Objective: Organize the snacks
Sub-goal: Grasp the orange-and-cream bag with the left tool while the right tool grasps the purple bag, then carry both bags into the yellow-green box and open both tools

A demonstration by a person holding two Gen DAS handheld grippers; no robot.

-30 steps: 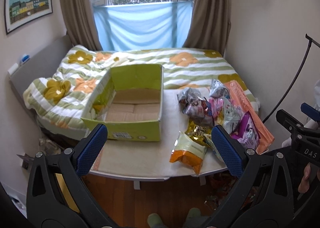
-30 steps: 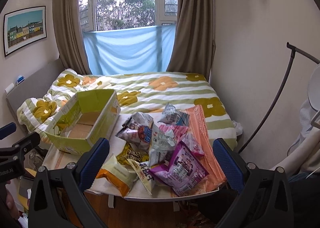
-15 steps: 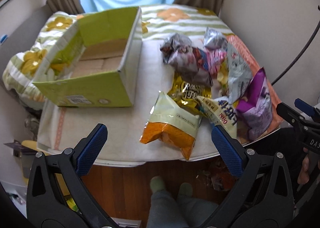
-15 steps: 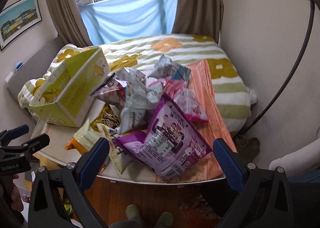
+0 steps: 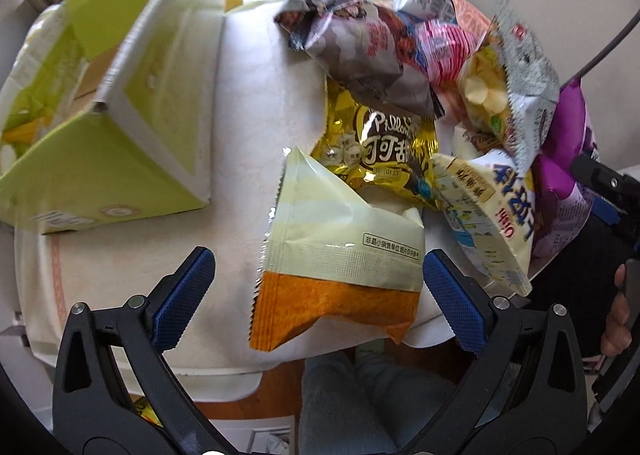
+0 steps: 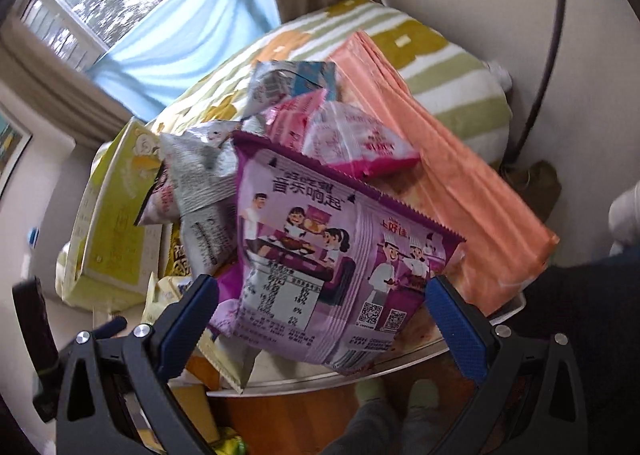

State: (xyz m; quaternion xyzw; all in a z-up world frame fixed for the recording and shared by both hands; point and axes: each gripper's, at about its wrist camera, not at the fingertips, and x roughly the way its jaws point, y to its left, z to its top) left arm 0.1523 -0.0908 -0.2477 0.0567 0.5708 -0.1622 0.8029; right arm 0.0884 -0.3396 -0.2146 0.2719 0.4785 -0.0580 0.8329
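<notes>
Both grippers dropped closer over table (image 5: 240, 127). Left gripper (image 5: 318, 287) fingers spread, orange-cream bag (image 5: 340, 255) between them, long axis pointing ahead. Right gripper (image 6: 322, 309) fingers spread, straddling purple bag (image 6: 320, 255). Green box (image 5: 120, 143) ahead-left.

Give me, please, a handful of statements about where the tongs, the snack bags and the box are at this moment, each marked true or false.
1. The left tongs are open, with the cream-and-orange bag between their tips. True.
2. The right tongs are shut on the purple bag. False: they are open, their tips to either side of it.
3. The green cardboard box stands on the table to the left of the snack pile. True.
4. The gold bag lies inside the box. False: it lies on the table, partly under the other bags.
5. The purple bag is in the box. False: it lies on the pile.
</notes>
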